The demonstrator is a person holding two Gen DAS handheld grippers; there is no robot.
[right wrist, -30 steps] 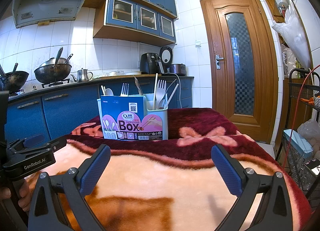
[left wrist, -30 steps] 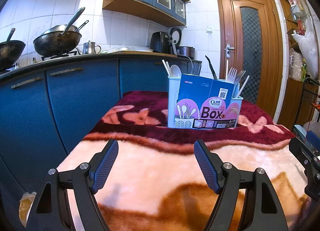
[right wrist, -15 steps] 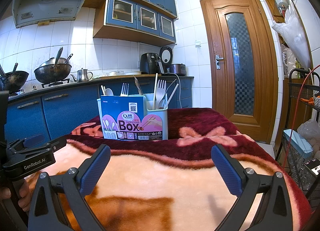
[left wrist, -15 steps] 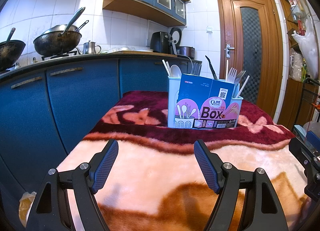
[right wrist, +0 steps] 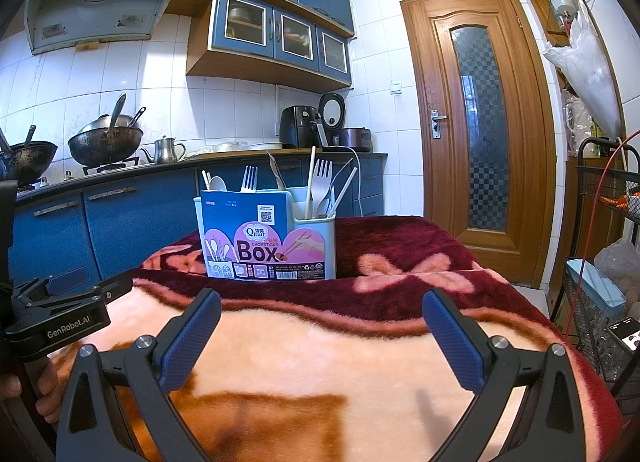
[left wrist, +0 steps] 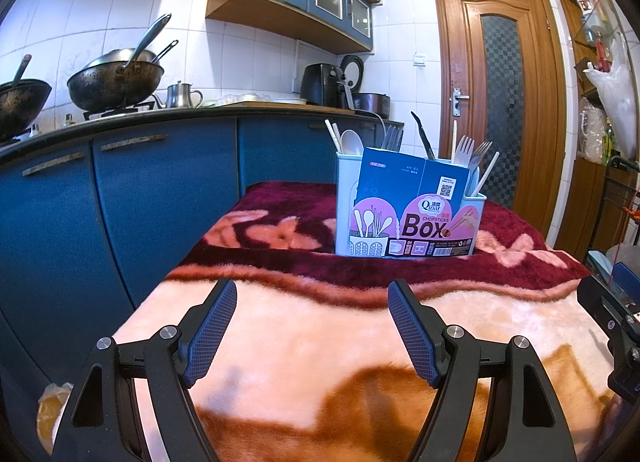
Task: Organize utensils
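A pale blue utensil holder (left wrist: 408,214) with a "Box" label stands on the red and peach blanket (left wrist: 320,342); it also shows in the right wrist view (right wrist: 266,240). Forks, spoons and chopsticks (left wrist: 466,152) stand upright in its compartments, seen also in the right wrist view (right wrist: 320,186). My left gripper (left wrist: 312,326) is open and empty, low over the blanket, well short of the holder. My right gripper (right wrist: 320,338) is open and empty, likewise short of the holder.
Blue kitchen cabinets (left wrist: 120,198) run along the left with woks (left wrist: 116,80) on the stove. A wooden door (right wrist: 484,122) stands behind. A wire rack (right wrist: 600,262) with bags stands off the blanket's right edge. The left gripper body (right wrist: 60,314) shows at the right view's left.
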